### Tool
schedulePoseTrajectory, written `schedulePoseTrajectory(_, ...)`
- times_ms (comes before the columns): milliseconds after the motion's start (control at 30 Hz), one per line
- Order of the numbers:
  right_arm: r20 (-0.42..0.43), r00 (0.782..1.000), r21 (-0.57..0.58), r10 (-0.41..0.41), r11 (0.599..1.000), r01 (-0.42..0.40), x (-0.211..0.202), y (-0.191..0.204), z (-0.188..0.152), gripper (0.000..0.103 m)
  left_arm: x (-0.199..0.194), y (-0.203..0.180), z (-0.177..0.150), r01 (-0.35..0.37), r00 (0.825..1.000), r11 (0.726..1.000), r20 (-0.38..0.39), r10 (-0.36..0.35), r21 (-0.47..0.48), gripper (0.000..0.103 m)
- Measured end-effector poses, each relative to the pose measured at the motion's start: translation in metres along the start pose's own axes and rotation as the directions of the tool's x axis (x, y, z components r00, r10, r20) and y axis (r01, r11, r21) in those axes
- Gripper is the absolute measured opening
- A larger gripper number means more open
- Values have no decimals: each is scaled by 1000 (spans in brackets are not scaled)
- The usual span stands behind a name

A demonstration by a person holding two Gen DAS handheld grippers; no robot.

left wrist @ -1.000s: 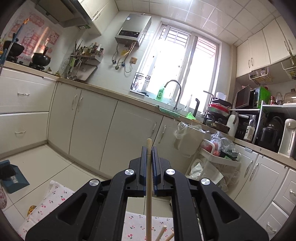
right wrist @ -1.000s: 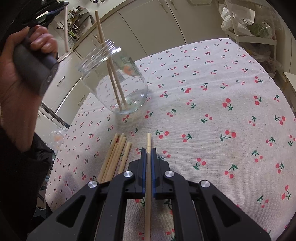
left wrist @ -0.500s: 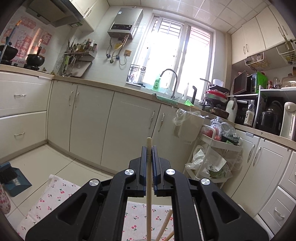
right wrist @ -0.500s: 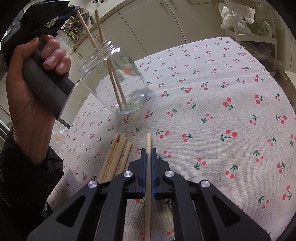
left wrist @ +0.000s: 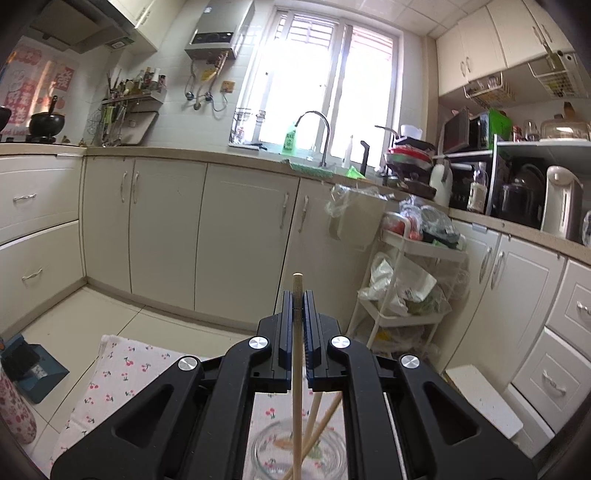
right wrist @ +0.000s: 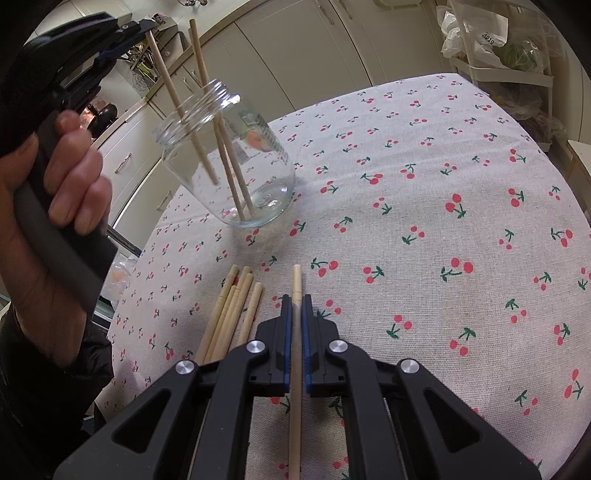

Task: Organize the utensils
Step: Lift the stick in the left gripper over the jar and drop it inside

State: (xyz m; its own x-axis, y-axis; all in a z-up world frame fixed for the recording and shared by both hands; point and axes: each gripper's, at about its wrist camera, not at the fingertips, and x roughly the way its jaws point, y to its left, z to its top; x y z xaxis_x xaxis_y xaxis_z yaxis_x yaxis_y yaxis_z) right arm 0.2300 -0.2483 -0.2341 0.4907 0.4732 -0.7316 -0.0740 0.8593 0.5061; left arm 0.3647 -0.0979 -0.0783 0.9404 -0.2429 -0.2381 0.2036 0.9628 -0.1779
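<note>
A clear glass jar stands on the cherry-print tablecloth with two chopsticks leaning in it. My left gripper is shut on a third chopstick, whose lower end hangs inside the jar. The right wrist view shows that left gripper above the jar's mouth, with a hand around its handle. My right gripper is shut on another chopstick just above the cloth. Several loose chopsticks lie on the cloth to its left.
Kitchen cabinets, a sink tap and a white trolley with bags stand beyond the table. A blue dustpan lies on the floor at the left. The cloth's right half carries only its print.
My left gripper has come down over the jar with its chopstick, whose lower end now sits inside the jar. The right gripper and its chopstick have stayed still.
</note>
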Motion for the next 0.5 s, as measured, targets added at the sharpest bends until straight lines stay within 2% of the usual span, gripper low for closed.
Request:
schedulePoseTrajectory(133,0,1000,0,0,1000,0,0,0,0,6,-4,0,-12,16,997,999,-75,-14,30,5)
schedulePoseTrajectory(267,0,1000,0,0,1000,0,0,0,0,6,-15,6,-18,17,994,1000,-108,-14,25,7)
schedulePoseTrajectory(333,0,1000,0,0,1000,0,0,0,0,6,-22,12,-18,8,993,1000,-116,-6,15,17)
schedulePoseTrajectory(400,0,1000,1,0,1000,0,0,0,0,6,-33,20,-20,-9,993,1000,-118,8,-10,40)
schedulePoseTrajectory(500,1,1000,3,0,1000,0,0,0,0,6,-48,34,-21,-41,992,999,-118,37,-33,47)
